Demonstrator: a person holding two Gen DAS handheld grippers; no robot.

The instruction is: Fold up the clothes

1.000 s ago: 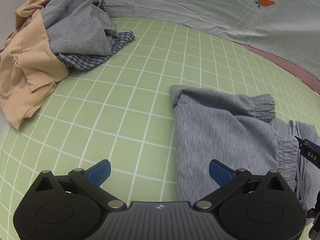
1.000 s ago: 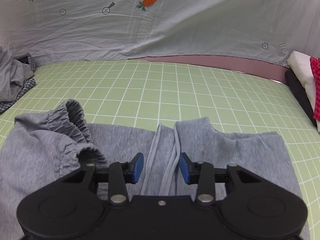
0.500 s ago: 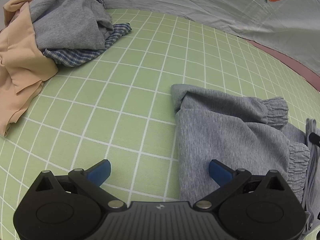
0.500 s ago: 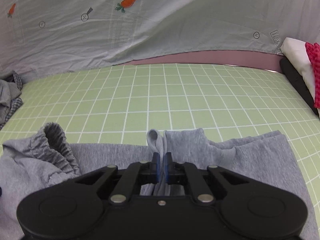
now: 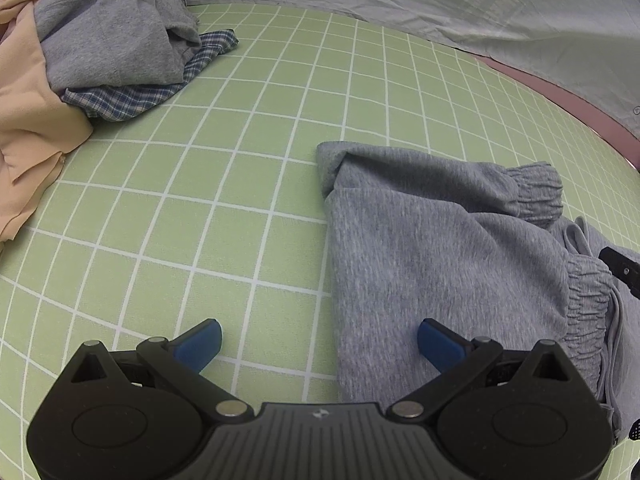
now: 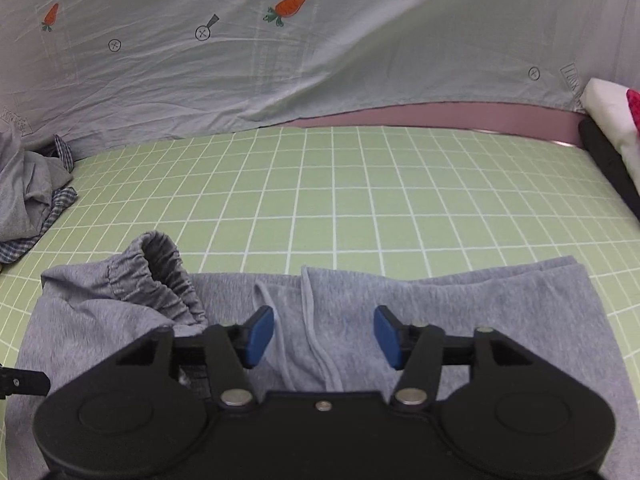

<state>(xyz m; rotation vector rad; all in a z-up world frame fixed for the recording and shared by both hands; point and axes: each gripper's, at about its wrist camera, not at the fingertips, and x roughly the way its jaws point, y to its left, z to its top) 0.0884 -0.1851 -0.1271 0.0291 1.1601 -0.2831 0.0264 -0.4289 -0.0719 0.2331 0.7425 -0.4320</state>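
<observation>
Grey sweatpants (image 5: pixel 432 248) lie partly folded on the green grid mat (image 5: pixel 240 200), their elastic cuffs (image 5: pixel 536 192) toward the right. In the right wrist view the same grey sweatpants (image 6: pixel 460 304) spread under my right gripper (image 6: pixel 324 334), a folded edge (image 6: pixel 308 304) running between the blue pads. The right jaws are opening and the pads do not press the cloth. My left gripper (image 5: pixel 320 344) stands open over the pants' left edge, one pad over the mat and one over the grey cloth, holding nothing.
A heap of unfolded clothes (image 5: pixel 100 40), beige, grey and blue plaid, lies at the mat's far left. A pale sheet with carrot prints (image 6: pixel 320 48) hangs behind. White, red and black items (image 6: pixel 612 128) sit at the right edge.
The right gripper closed on the pants' folded edge half a second ago and has now let it go, jaws wide again. The left view has shifted slightly; its gripper stays open.
</observation>
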